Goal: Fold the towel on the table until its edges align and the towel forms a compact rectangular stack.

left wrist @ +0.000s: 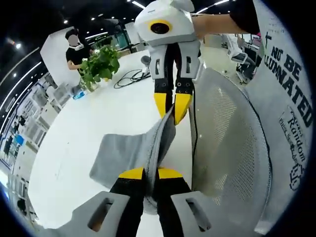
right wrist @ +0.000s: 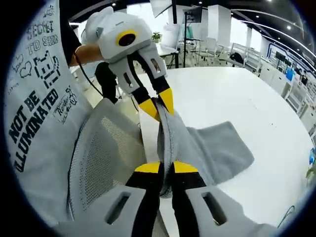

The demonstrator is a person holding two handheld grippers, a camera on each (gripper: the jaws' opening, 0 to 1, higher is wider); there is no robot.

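Note:
A grey towel (left wrist: 129,154) hangs stretched between my two grippers above the white table (left wrist: 89,123), its loose part draping onto the tabletop. My left gripper (left wrist: 150,174) is shut on one end of the towel's upper edge, yellow tips pinching the cloth. The right gripper (left wrist: 173,104) faces it from across, shut on the other end. In the right gripper view the towel (right wrist: 217,148) spreads to the right over the table (right wrist: 237,94); my right gripper (right wrist: 166,168) clamps the fold, and the left gripper (right wrist: 157,106) grips it further off.
A grey mesh chair back (left wrist: 232,143) stands right beside the table edge, also seen as the chair back (right wrist: 101,153). A person's printed white shirt (left wrist: 289,74) is close. A potted plant (left wrist: 100,64), black cables (left wrist: 131,76) and another person (left wrist: 75,49) are at the far end.

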